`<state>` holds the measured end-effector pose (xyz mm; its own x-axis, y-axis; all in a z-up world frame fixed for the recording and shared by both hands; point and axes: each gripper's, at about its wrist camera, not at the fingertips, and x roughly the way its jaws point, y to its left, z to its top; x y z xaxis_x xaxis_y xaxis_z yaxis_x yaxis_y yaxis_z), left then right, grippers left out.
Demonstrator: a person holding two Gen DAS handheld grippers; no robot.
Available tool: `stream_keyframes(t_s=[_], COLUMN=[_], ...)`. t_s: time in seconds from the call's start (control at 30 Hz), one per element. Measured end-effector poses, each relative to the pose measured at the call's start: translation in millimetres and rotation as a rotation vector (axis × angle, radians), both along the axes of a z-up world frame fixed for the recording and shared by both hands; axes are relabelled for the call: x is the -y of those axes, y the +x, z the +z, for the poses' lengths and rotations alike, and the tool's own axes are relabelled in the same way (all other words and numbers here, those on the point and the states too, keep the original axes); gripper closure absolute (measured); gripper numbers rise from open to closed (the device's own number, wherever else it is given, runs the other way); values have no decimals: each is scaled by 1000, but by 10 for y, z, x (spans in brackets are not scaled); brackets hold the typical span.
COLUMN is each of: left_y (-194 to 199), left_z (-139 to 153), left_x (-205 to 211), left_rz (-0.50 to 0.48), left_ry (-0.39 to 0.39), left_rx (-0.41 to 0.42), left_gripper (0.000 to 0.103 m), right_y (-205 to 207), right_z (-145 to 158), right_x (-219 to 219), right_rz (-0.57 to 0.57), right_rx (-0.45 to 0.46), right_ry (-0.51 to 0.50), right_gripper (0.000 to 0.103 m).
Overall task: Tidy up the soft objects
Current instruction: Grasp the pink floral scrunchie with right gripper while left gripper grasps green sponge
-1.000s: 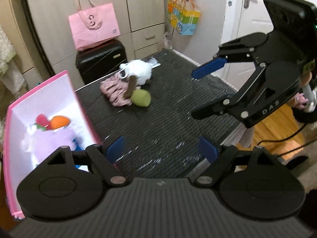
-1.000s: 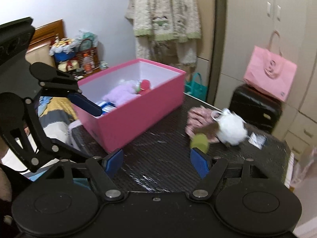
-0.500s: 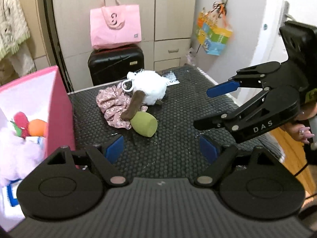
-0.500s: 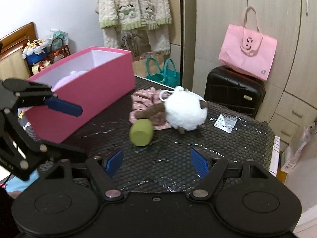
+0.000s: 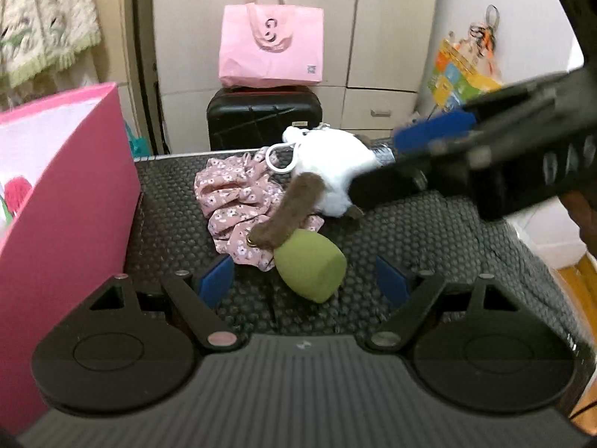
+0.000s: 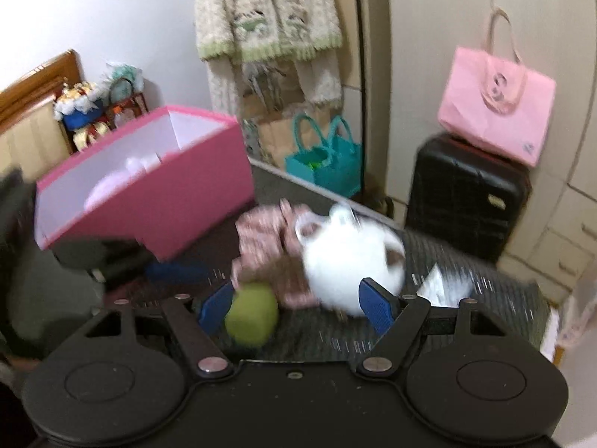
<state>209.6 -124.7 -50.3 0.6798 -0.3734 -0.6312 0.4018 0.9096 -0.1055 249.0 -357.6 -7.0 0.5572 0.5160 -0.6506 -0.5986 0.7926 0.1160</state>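
A green sponge (image 5: 311, 268) lies on the black mat (image 5: 429, 246), touching a brown plush strip (image 5: 289, 211), a pink floral cloth (image 5: 237, 201) and a white plush toy (image 5: 332, 166). My left gripper (image 5: 304, 285) is open with the sponge just ahead between its fingers. My right gripper (image 6: 294, 304) is open, low over the green sponge (image 6: 252, 315) and the white plush (image 6: 350, 261); it also shows in the left wrist view (image 5: 377, 171), its blue pad by the white plush. The pink box (image 5: 67, 205) stands at the left and holds soft toys.
A black suitcase (image 5: 265, 119) with a pink bag (image 5: 270, 48) stands behind the table. A white paper slip (image 6: 444, 285) lies on the mat at the right. A teal bag (image 6: 324, 164) and hanging clothes are on the far side.
Both grippers have moved in toward the pile of soft things. The green sponge now lies just ahead between the left fingers, and the right gripper has dropped close to the white plush.
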Motion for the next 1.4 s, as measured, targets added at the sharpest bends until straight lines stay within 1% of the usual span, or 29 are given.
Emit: stream_keyframes(t_s=[0.03,0.07,0.1,0.17,0.2,0.23,0.27,0.33,0.43,0.5,0.6,0.7,0.9,0.93,0.97,1.0,1.03,1.07,1.1,1.17,1.3,1.4], left_y=[32,68,94,123,124,129,141,187,190,171,144,139,151,126,103,81,58,37,21,4,-76,-154], left_z=[-14,-32,-50,-58,-54,-55,-61,-93,-130,-137,-128,-126,-151,-158,-153,-149,-140,-140,-142,-153,-147,-129], left_x=[-20,-41,-54,-54,-48,-39,-31,-15,31,49,89,86,8,-14,-30,-40,-53,-67,-74,-96,-152,-203], left_rz=[18,37,54,75,76,71,69,87,100,64,37,35,48,47,49,49,46,42,42,45,48,43], left_ry=[-28,-60,-85,-98,-96,-97,-100,-103,-96,-98,-77,-75,-95,-102,-106,-108,-110,-115,-120,-132,-135,-141], left_rx=[-23,-49,-64,-51,-32,-16,-21,-41,-29,-25,-10,-18,-30,-31,-29,-24,-22,-20,-21,-26,-22,-25], left_gripper=[24,28,35,42,42,43,44,45,49,62,62,63,62,63,63,64,64,64,64,65,65,65], right_y=[56,111,173,309,358,413,453,548,676,747,796,803,737,730,710,691,676,659,644,620,459,346], right_z=[33,48,42,-22,-62,-107,-144,-199,-276,-331,-395,-424,-504,-528,-532,-511,-494,-474,-447,-367,-188,-132], right_x=[-66,-123,-197,-391,-473,-561,-628,-721,-808,-845,-846,-858,-1043,-1071,-1095,-1117,-1135,-1153,-1156,-1116,-992,-907], right_rz=[18,34,49,82,89,94,94,81,83,93,105,121,177,184,199,211,210,204,207,199,156,130], right_rx=[-1,-11,-30,-74,-79,-77,-70,-40,-15,-26,-45,-50,0,9,22,28,35,43,39,10,5,-18], right_ry=[21,50,85,106,97,74,51,12,-47,-86,-116,-155,-314,-335,-343,-344,-361,-378,-374,-313,-194,-122], right_gripper=[24,24,24,28,32,35,35,36,36,35,35,35,35,39,47,70,80,81,85,86,87,87])
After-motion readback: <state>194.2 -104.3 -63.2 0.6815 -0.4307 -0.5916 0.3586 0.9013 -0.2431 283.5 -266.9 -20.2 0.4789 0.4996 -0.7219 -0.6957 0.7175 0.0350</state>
